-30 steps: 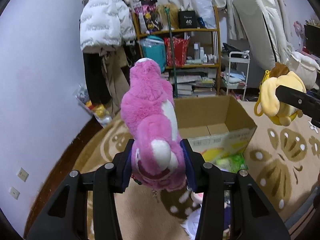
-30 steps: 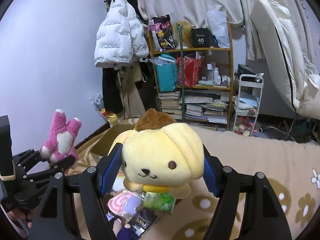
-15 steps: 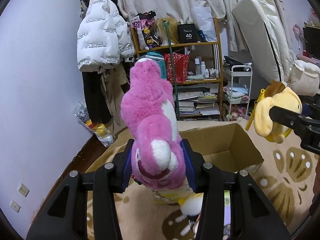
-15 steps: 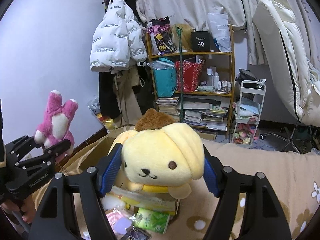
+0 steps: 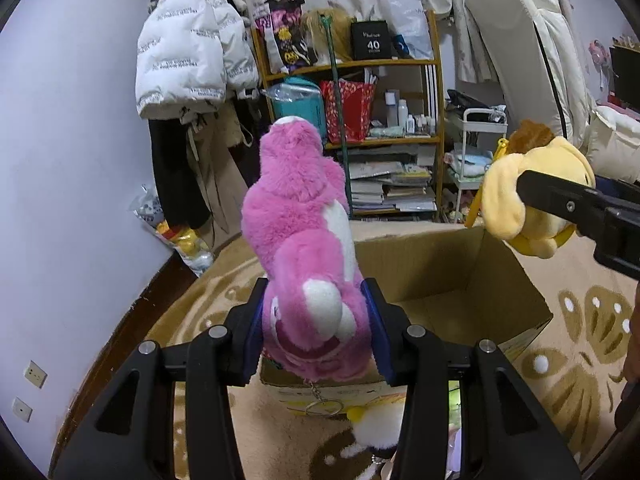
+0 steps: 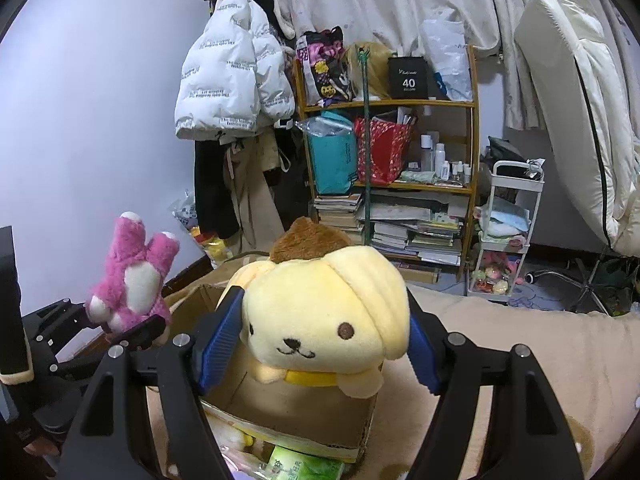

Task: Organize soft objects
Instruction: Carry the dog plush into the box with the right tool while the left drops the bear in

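Observation:
My left gripper [image 5: 316, 330] is shut on a pink plush bear [image 5: 304, 240], held upright above the near edge of an open cardboard box [image 5: 440, 280]. My right gripper [image 6: 320, 336] is shut on a yellow plush dog [image 6: 324, 308] with a brown cap, held over the same box [image 6: 280, 408]. In the left wrist view the yellow dog [image 5: 532, 192] hangs above the box's right side. In the right wrist view the pink bear [image 6: 132, 276] shows at the left in the other gripper.
The box stands on a beige patterned rug [image 5: 580, 340]. Small plush toys and packets [image 6: 304, 466] lie on the rug in front of it. A wooden shelf [image 5: 380, 132] full of books, a white jacket [image 5: 188, 48] and a white cart [image 5: 476, 148] stand at the back.
Both grippers have moved forward with their toys, from over the loose items on the rug to above the box. The box now sits closer under both.

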